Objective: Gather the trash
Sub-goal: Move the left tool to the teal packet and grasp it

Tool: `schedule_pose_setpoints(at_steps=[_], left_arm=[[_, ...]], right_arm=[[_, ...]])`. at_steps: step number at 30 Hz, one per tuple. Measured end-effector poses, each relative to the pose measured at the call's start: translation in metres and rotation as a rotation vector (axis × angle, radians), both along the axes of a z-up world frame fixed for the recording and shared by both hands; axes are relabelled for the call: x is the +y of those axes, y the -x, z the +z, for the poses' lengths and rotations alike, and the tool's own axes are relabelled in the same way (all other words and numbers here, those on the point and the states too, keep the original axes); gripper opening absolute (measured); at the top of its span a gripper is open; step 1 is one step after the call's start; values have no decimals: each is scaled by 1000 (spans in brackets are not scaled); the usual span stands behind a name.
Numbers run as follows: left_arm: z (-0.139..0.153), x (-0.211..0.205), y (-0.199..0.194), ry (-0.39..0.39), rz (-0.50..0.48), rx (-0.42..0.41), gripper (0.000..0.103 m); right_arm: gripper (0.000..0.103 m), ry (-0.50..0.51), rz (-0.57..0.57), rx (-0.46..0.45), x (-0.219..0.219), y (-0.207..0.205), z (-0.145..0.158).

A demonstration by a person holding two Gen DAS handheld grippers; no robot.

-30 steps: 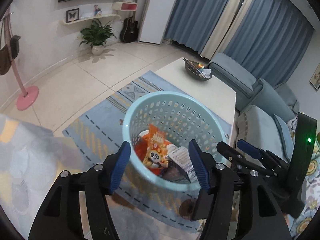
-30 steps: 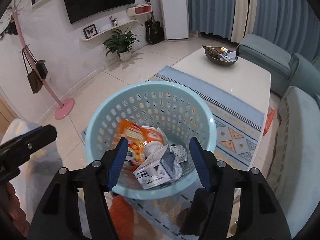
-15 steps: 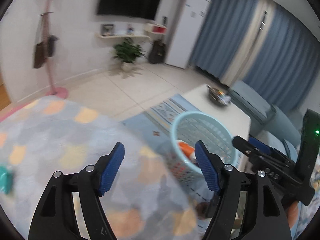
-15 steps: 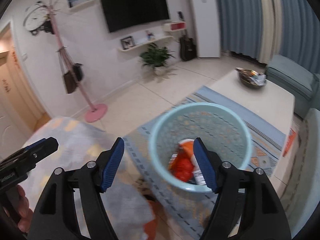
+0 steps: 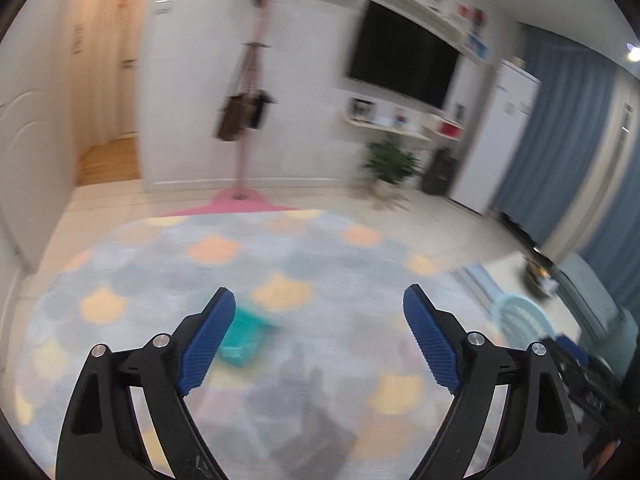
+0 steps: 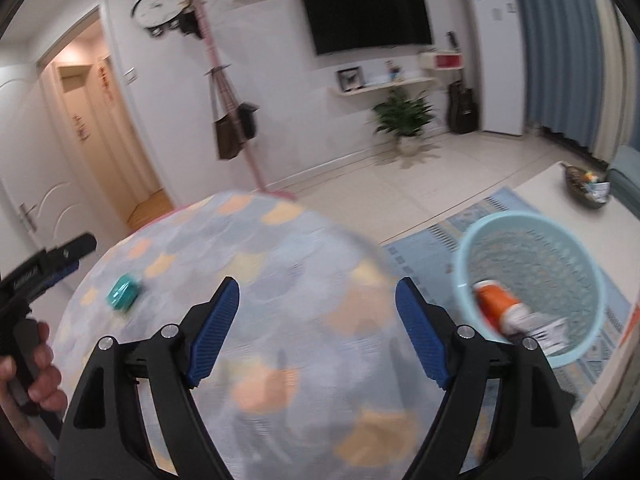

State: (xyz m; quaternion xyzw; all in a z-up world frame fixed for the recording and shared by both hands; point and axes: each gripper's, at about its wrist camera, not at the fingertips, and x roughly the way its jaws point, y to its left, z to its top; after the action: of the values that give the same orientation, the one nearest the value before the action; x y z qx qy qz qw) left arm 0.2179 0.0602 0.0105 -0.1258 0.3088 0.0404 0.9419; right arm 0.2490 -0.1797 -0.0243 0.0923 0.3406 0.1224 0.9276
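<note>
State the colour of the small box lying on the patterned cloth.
Teal green. The box shows best in the right wrist view.

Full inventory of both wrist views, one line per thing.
teal box: 1, teal, on the patterned cover, left side
patterned cover: 1, grey-blue with orange patches, rounded surface in the foreground
basket: 1, light blue, perforated, on the rug, right
orange packet: 1, orange and white, inside the basket
rug: 1, blue patterned, on the floor
low table: 1, white, beside the rug
bowl: 1, dark, on the low table
coat stand: 1, pink, bags hanging
TV: 1, black, wall
plant: 1, green, floor
guitar: 1, dark, by the wall
clock: 1, wall
left gripper: blue fingers opening, nothing between
right gripper: blue fingers opening, nothing between
hand: 1, on the left gripper's handle
</note>
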Motion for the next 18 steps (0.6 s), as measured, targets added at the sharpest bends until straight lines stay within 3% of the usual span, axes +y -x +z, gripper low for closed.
schedule_pose_setpoints(at_steps=[6,10,13,16,18], left_arm=[[-11,54,4,8,72,26,84],[-26,76,-8,21,87,73,84],[-44,88,-6,17,125,55,84],[-59,86,-6,62,94,76,82],[-56,82,-10,36,60,72,82]], right_arm=[[76,72,86,-10,50,0,-11],[76,93,101,-8,61,-3,-19],[76,93,104,-34,62,1,-20],[76,68,114,-21,57,1,-23],[77,59,112,-10,55,-2,-22]])
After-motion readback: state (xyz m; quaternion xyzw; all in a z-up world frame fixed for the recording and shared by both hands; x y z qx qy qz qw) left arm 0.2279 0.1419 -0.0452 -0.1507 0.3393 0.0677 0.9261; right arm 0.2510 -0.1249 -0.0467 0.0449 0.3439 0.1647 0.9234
